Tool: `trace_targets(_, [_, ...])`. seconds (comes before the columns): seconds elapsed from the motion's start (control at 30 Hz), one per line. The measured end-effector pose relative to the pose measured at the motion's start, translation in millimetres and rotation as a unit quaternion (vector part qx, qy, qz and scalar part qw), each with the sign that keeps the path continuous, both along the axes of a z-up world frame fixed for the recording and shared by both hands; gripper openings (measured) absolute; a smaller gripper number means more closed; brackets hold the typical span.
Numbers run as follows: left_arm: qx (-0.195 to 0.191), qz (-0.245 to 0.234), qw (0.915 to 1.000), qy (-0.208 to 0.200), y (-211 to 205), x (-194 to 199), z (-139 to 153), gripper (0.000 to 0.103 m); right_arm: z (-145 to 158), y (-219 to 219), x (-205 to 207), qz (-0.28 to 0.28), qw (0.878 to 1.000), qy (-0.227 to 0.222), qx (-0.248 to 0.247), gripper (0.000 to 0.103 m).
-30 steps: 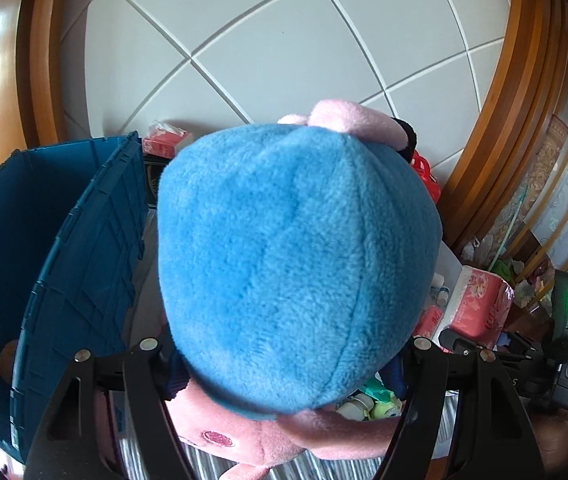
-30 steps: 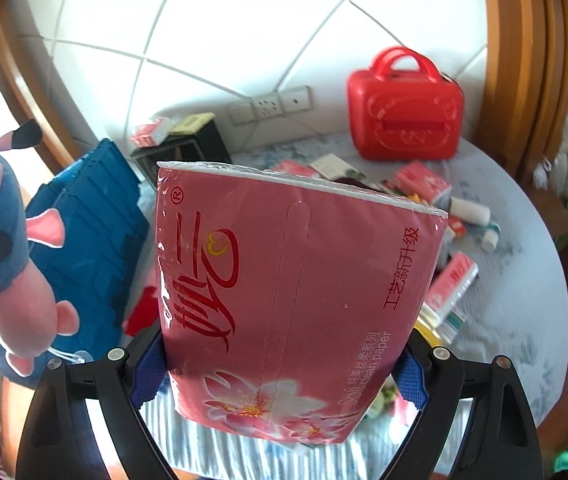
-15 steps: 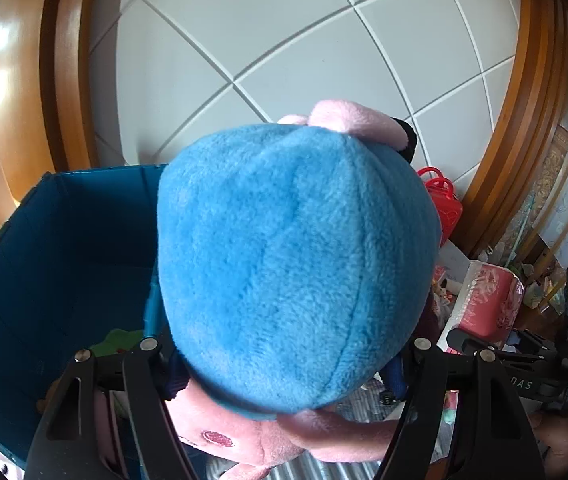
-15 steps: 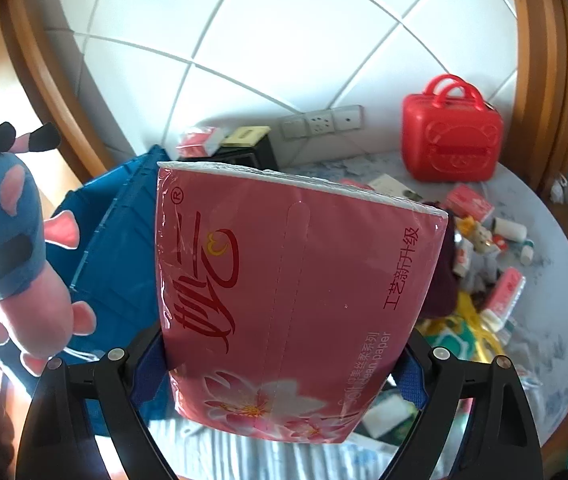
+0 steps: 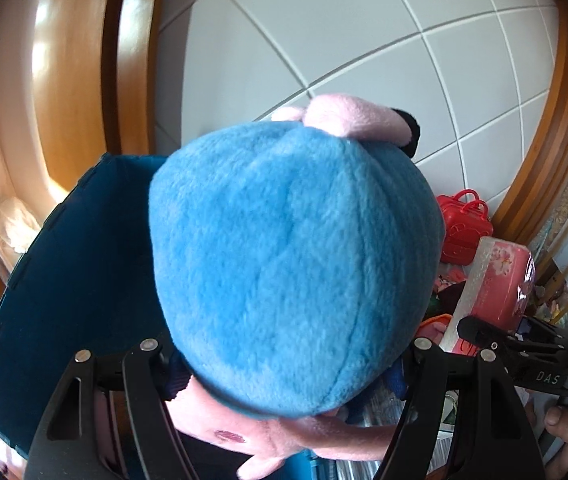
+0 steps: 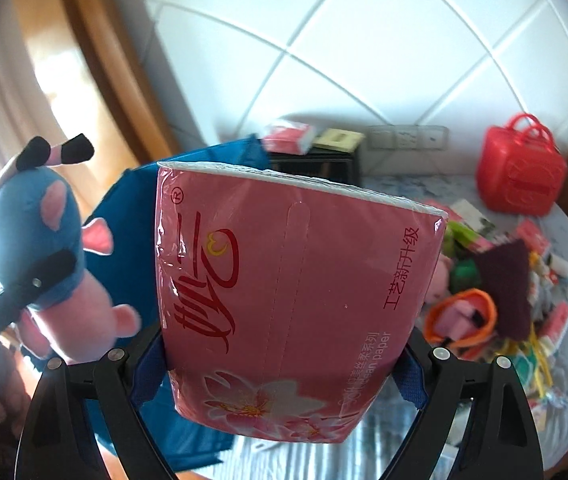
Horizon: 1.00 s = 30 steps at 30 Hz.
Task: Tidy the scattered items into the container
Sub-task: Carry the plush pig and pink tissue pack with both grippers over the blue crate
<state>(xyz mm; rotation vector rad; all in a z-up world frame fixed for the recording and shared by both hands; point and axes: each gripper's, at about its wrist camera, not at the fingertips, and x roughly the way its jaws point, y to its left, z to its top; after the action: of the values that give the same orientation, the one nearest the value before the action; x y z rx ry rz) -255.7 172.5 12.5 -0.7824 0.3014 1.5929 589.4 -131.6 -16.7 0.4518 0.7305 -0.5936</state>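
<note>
Here, both tongs grip: plush toy (image 5: 295, 272), tissue pack (image 6: 295, 280).

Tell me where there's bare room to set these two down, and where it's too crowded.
The dark inside of the blue container, left of the plush toy, shows nothing in the part on view. On the table, a bare strip runs between the red case and the black box. Right of the tissue pack, the clutter pile is packed tight.
</note>
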Motion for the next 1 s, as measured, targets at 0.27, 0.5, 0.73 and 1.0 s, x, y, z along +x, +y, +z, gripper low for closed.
trace_targets(0.27, [0.018,0.039,0.9991,-0.001,-31,-54,9,0.073,7,41,57,0.049,0.999,0.002,-0.015,0.092])
trace_targets(0.5, [0.023,0.074,0.997,-0.006,-52,-91,8,0.073,16,85,101,0.107,0.994,-0.002,-0.03,0.092])
trace_targets(0.73, [0.017,0.096,0.9951,-0.009,-64,-113,3,0.073,20,115,139,0.155,0.987,0.005,-0.041,0.092])
trace_targets(1.0, [0.009,0.118,0.9929,-0.008,-67,-135,-4,0.073,4,121,175,0.172,0.984,0.025,-0.037,0.092])
